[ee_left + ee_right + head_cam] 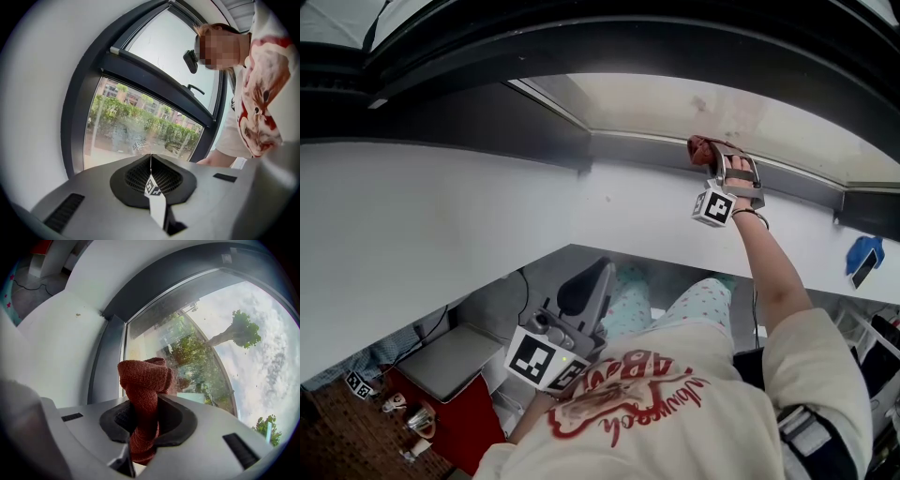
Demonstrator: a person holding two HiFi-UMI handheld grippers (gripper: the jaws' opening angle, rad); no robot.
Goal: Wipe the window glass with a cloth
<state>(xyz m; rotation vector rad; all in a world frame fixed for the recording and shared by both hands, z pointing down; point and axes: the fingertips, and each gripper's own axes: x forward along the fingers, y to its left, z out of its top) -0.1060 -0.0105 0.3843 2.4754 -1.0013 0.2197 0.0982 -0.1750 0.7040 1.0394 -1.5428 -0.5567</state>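
Observation:
My right gripper is raised to the bottom edge of the window glass and is shut on a rust-red cloth. In the right gripper view the cloth sticks up bunched from between the jaws, its top close to the glass near the dark frame's lower left corner. My left gripper hangs low by my body, away from the window, its jaws shut with nothing in them. The left gripper view looks up at the window glass over the closed jaws.
A dark window frame runs under the glass above a broad white sill wall. A blue object sits at the right by the frame. Below lie a grey laptop, a red surface and cables on the floor.

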